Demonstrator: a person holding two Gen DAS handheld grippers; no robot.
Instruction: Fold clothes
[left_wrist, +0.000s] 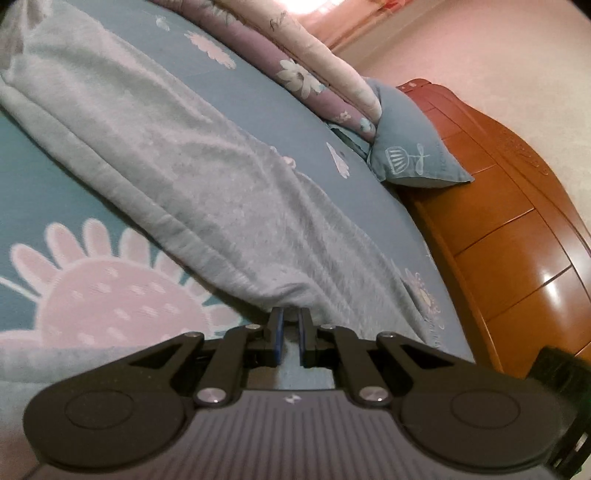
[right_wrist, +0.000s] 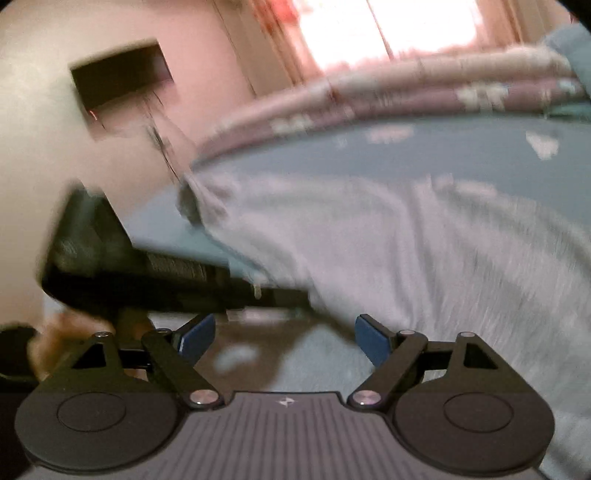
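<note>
Grey garment (left_wrist: 192, 177) lying long-axis diagonally across bed (left_wrist: 44, 184), left gripper (left_wrist: 289, 317) jaws clenched on its near end, right gripper (right_wrist: 284, 332) jaws released, nothing between them

Both wrist views low, close over one grey garment (left_wrist: 192, 173), right perhaps nearer.

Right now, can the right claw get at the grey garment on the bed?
Probably yes. The right claw is open with nothing between its jaws, and the grey garment lies just ahead of it. The left claw grips its near edge, off to one side.
</note>
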